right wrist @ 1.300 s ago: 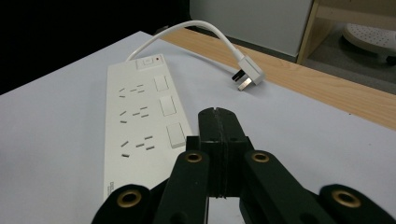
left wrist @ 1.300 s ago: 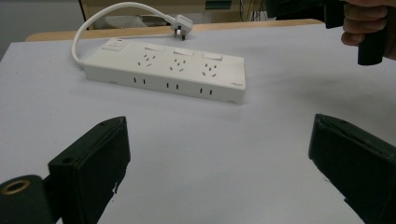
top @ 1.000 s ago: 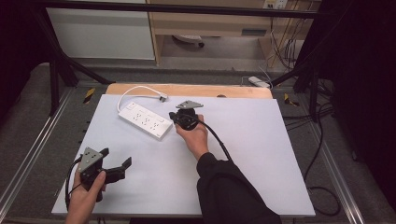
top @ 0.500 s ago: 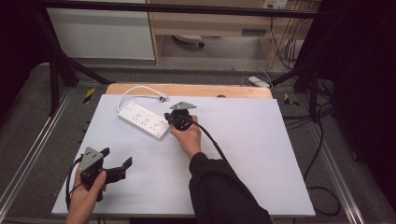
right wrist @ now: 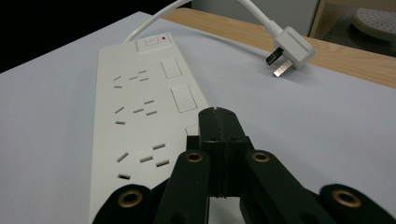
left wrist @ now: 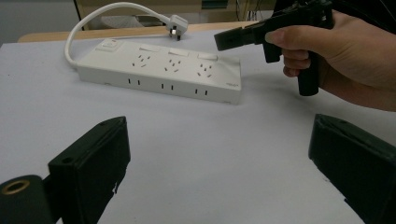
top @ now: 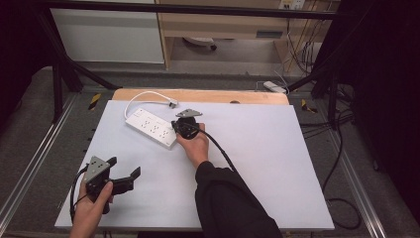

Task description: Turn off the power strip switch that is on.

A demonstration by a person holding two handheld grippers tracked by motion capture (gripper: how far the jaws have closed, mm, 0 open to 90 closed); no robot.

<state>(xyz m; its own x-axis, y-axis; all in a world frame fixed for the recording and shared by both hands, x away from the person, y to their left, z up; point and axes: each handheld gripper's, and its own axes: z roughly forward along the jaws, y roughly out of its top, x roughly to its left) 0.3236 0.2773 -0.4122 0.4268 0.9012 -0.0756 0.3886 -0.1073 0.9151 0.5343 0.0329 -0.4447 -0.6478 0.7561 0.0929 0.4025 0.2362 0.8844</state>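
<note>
A white power strip (top: 151, 128) lies at the back left of the white mat, and its cord loops round to a loose plug (top: 173, 103). My right gripper (top: 175, 127) is shut with nothing between its jaws. Its tip (right wrist: 217, 116) hovers at the strip's near end (right wrist: 135, 121), beside the nearest rocker switch; I cannot tell whether they touch. The plug (right wrist: 289, 51) rests on the mat's far edge. My left gripper (top: 125, 167) is held low at the front left, open and empty. The left gripper (left wrist: 219, 154) faces the strip (left wrist: 159, 70) and the right gripper (left wrist: 231, 39).
The white mat (top: 257, 163) covers most of the table, and a wooden strip (top: 208, 95) shows along the back edge. A black cable (top: 223, 148) trails from the right gripper across the mat. Metal frame rails run along both sides, and cables lie on the floor at the right.
My right gripper has moved left and slightly lower, bringing its shut tip up to the near end of the power strip. The left gripper has stayed put.
</note>
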